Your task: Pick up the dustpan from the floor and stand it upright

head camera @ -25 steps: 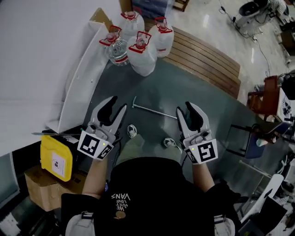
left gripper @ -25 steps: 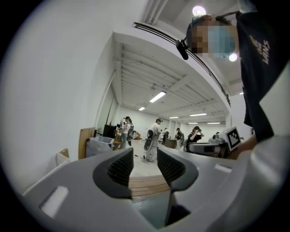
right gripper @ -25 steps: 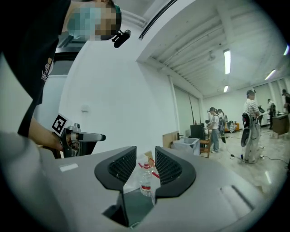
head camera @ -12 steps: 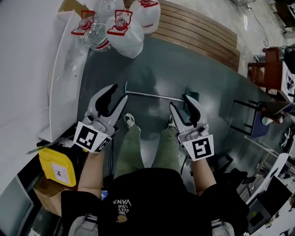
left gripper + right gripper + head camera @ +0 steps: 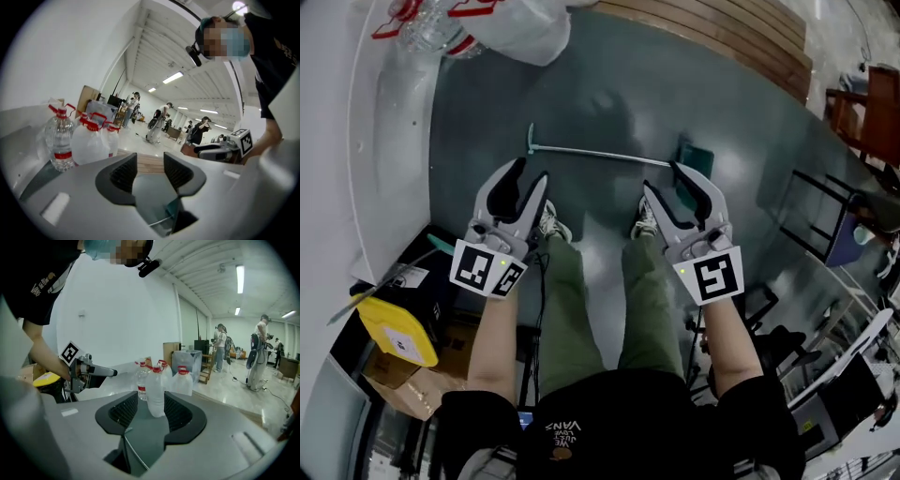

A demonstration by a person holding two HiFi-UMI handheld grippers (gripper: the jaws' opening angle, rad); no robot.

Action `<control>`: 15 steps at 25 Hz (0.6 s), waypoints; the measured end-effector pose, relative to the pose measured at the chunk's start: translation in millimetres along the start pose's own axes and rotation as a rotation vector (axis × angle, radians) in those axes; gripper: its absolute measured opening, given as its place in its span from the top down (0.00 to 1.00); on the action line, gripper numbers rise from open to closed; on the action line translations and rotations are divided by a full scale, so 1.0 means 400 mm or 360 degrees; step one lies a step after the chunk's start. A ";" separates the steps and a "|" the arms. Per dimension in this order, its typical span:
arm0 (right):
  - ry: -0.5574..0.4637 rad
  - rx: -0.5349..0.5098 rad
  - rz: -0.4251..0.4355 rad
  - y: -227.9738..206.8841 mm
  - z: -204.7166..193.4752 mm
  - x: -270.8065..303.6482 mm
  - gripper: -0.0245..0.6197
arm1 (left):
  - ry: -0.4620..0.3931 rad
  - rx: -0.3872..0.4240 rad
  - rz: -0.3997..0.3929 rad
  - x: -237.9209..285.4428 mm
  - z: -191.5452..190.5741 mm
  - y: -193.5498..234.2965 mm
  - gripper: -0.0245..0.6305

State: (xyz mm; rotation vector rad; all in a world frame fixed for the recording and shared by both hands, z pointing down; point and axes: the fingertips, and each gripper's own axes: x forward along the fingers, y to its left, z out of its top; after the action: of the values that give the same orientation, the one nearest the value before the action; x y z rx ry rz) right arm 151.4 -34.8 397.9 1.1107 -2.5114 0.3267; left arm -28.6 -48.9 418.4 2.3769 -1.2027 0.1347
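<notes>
The dustpan lies flat on the dark floor in the head view, its thin metal handle [image 5: 600, 154] running left to right and its green pan [image 5: 697, 156] at the right end. My left gripper [image 5: 530, 172] hovers just short of the handle's left end, its jaws opening with nothing between them. My right gripper [image 5: 666, 178] stands open beside the pan, also with nothing held. Through the left gripper's [image 5: 150, 171] gap I see the handle and pan [image 5: 172, 210] below. The right gripper [image 5: 150, 411] view shows the handle [image 5: 130, 448] under its jaws.
Large water bottles [image 5: 492, 23] stand at the back left beside a white leaning panel [image 5: 394, 141]. A yellow container [image 5: 394, 333] and a cardboard box [image 5: 412, 394] sit at the left. Wooden slats [image 5: 722, 23] lie beyond; a black frame [image 5: 811, 225] stands at the right. The person's shoes [image 5: 551, 223] are just behind the handle.
Both grippers have come down close to the floor and the dustpan. The right jaws have spread wider. The view has dropped, so the bottles have slid to the top edge.
</notes>
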 end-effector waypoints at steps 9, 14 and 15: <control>0.0293 0.0123 0.0114 -0.022 -0.456 0.115 0.72 | 0.0201 -0.0168 0.0139 0.093 -0.438 0.092 0.63; 0.0491 0.0145 0.0174 -0.030 -0.729 0.192 0.72 | 0.0297 -0.0311 0.0209 0.139 -0.678 0.153 0.61; 0.0564 0.0128 0.0200 -0.029 -0.786 0.205 0.72 | 0.0321 -0.0325 0.0223 0.146 -0.727 0.171 0.60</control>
State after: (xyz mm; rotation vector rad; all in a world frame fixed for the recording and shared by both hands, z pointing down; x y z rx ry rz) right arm 185.5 14.8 717.4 0.8383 -2.2703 0.6074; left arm -11.1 4.3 717.6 2.0507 -1.2232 0.2765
